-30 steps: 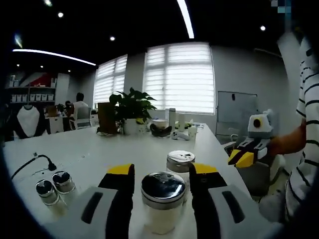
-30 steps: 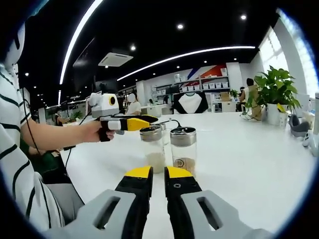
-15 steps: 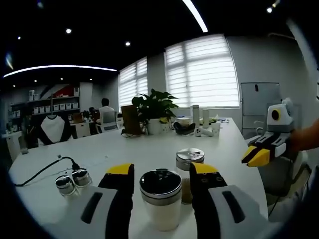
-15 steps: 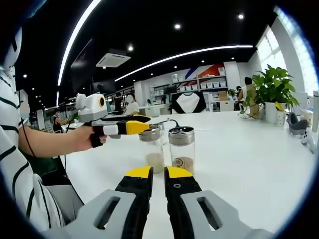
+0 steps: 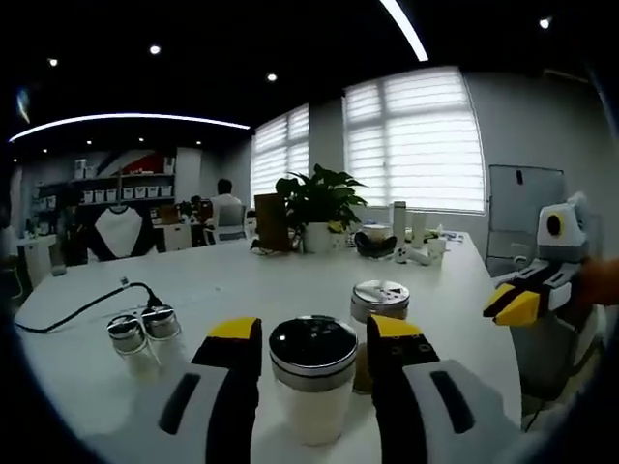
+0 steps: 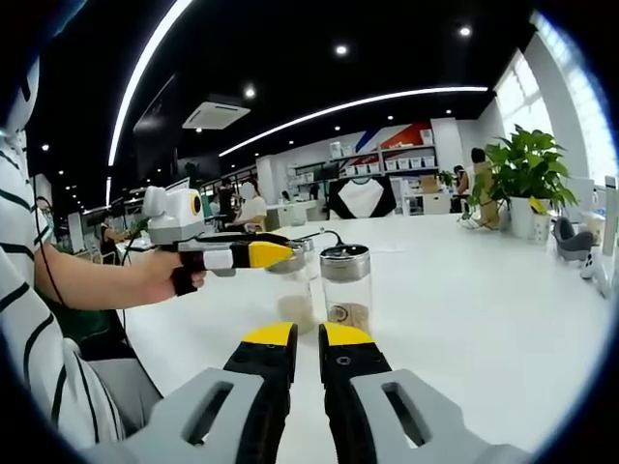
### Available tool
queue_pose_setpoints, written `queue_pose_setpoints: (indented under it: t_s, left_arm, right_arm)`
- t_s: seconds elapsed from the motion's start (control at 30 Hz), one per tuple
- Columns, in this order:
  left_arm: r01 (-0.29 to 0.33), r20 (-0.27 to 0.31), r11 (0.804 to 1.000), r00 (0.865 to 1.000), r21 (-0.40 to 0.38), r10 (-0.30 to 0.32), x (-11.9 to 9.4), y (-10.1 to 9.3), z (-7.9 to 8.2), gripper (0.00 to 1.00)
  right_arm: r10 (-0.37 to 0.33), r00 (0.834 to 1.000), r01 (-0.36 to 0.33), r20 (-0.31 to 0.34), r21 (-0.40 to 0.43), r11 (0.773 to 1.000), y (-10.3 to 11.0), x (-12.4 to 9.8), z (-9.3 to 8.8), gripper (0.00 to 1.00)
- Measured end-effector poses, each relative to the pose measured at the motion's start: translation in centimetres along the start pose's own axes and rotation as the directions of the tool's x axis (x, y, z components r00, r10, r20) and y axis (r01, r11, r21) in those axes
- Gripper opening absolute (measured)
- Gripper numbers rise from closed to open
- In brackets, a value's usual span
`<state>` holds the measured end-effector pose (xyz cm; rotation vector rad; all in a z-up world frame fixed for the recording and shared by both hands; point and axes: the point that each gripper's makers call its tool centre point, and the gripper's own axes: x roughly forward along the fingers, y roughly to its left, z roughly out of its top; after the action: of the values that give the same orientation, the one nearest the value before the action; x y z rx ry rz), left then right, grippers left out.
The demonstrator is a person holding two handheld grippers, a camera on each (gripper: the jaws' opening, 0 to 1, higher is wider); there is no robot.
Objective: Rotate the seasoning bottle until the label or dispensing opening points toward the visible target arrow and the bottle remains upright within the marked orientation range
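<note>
Bottle work: your left gripper (image 5: 314, 340) has its jaws spread around the near seasoning bottle (image 5: 313, 385), upright on the white table (image 5: 242, 290); actual contact can't be judged. A second bottle (image 5: 378, 302) stands just behind. Your right gripper (image 6: 307, 338) hangs closed and empty, well back.

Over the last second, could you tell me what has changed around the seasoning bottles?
The left gripper has kept its jaws around the white-filled bottle. In the right gripper view it swung a little toward the camera. The right gripper stays shut and apart from the bottles; the brown-filled bottle and the two small shakers remain standing.
</note>
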<state>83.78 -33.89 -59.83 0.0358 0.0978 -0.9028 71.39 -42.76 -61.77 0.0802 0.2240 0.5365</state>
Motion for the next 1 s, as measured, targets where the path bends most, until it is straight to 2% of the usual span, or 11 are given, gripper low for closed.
queue_pose_setpoints:
  t_s: [0.23, 0.5, 1.0]
  left_arm:
    - [0.003, -0.012, 0.999, 1.000, 0.033, -0.003, 0.19, -0.07, -0.26, 0.40]
    - [0.019, -0.009, 1.000, 1.000, 0.007, -0.019, 0.16, 0.03, -0.28, 0.40]
    - [0.116, -0.016, 0.993, 0.993, 0.001, -0.115, 0.05, -0.30, -0.33, 0.39]
  right_arm:
    - [0.004, 1.000, -0.004, -0.005, -0.002, 1.000, 0.02, 0.20, -0.04, 0.06]
    - [0.011, 1.000, -0.011, -0.008, 0.003, 1.000, 0.20, 0.37, -0.26, 0.06]
    - [0.032, 0.999, -0.032, -0.005, -0.006, 0.999, 0.54, 0.59, -0.18, 0.06]
